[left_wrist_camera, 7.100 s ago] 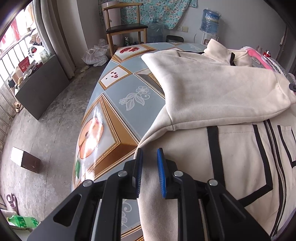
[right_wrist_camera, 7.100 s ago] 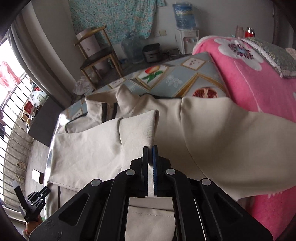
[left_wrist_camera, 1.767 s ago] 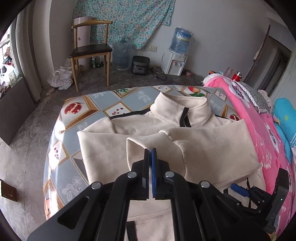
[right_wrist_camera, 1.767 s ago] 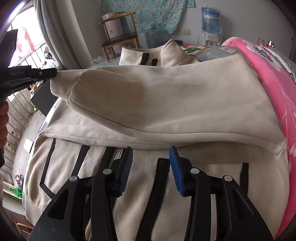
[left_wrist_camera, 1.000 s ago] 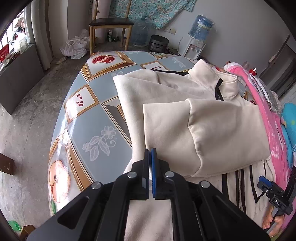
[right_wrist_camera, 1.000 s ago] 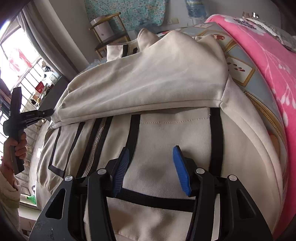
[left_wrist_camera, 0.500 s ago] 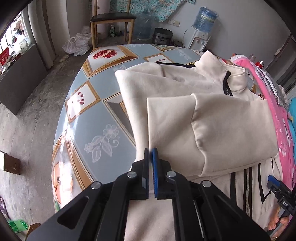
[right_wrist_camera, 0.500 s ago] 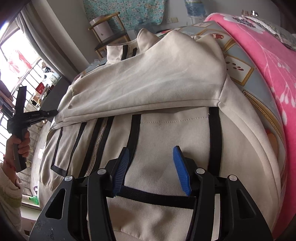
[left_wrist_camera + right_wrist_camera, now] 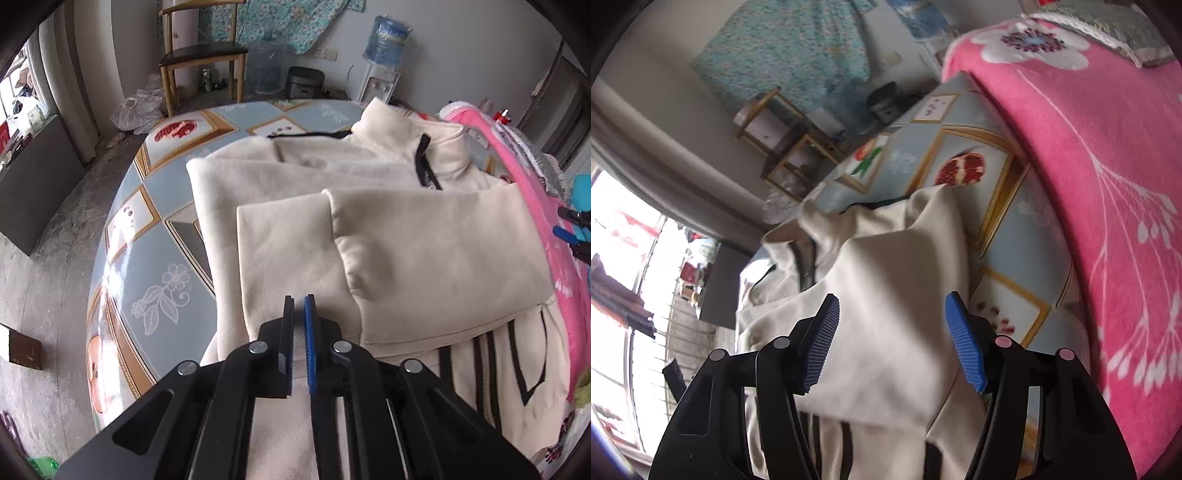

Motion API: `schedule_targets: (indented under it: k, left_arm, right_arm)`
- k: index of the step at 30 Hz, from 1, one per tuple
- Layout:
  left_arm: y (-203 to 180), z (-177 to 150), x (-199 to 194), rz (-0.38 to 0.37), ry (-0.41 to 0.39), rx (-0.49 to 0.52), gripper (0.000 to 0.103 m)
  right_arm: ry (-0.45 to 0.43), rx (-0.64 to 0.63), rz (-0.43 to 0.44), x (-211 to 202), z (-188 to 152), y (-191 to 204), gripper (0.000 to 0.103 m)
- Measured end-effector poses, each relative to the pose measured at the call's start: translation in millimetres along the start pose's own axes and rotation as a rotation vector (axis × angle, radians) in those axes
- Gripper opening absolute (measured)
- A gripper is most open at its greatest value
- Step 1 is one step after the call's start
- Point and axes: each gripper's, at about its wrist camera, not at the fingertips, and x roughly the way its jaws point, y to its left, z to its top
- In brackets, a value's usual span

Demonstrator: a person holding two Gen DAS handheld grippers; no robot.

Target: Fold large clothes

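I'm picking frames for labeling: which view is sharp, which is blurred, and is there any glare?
Left wrist view: sharp, with a window reflection glaring on the tablecloth beside the cream jacket. Right wrist view: tilted and motion-blurred, the window blown out white, and a shadow across the jacket ahead of the right gripper.

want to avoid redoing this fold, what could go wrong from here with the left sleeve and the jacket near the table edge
1. The left gripper looks nearly shut on the folded sleeve; pulling away before it opens could drag the sleeve off its fold.
2. The jacket hem hangs past the table edge on the near side, so it may slide down.
3. The right gripper is open and holds nothing, so that side is unsecured.
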Motion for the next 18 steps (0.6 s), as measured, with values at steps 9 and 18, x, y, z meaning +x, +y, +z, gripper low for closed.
schedule_targets:
  k: [9, 18]
  left_arm:
    - [8, -8, 8, -0.014, -0.013, -0.008, 0.005]
    - [9, -10, 8, -0.017, -0.03, 0.026, 0.005]
  right_arm:
    - [0.029, 0.079, -0.113, 69, 53, -28, 0.024]
    - [-0.113, 0.027, -0.169, 55, 54, -26, 0.004]
